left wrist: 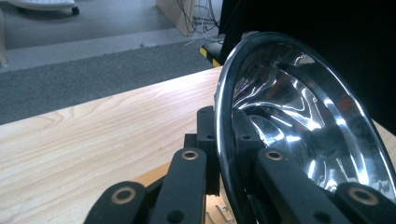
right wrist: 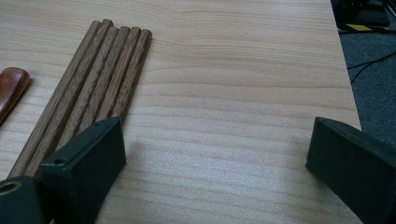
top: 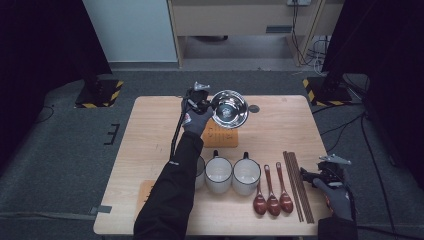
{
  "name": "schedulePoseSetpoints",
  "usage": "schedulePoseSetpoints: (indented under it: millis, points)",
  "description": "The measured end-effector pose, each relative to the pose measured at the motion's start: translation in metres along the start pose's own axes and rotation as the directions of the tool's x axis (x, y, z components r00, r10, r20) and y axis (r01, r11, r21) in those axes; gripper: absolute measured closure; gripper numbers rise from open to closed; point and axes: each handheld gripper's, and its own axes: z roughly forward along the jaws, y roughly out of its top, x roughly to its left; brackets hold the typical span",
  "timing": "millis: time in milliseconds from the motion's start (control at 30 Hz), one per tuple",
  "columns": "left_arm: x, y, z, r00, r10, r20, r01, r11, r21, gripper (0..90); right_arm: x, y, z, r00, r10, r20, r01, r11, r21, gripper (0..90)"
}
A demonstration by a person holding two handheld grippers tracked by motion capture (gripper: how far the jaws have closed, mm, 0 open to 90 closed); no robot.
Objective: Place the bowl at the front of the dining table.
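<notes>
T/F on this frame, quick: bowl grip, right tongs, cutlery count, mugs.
1. The left tongs are clamped on the rim of the steel bowl. True.
2. The bowl lies flat on the table. False: it is held tilted, with its inside facing the high view's camera.
3. The right tongs are shut on the chopsticks. False: their jaws stand wide open over bare wood, beside the chopsticks.
4. Three red-brown spoons lie side by side, left of the chopsticks in the high view. True.
5. The mugs are stacked. False: they stand in a row, near the table's front edge.
</notes>
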Motion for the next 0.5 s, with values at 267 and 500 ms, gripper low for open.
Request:
schedulePoseSetpoints:
  millis: [267, 500]
  points:
    - [0.012, -0.006, 0.011, 0.9995, -0.024, -0.019, 0.024, 0.9995, 0.020, 84.2, 0.000, 0.000, 0.000, 1.0000, -0.001, 0.000, 0.001, 1.000, 0.000, 4.3]
    - [0.015, -0.013, 0.023, 0.9993, -0.023, -0.031, 0.024, 0.9985, 0.049, 84.3, 0.000, 0.000, 0.000, 1.0000, 0.000, 0.000, 0.000, 1.000, 0.000, 4.3]
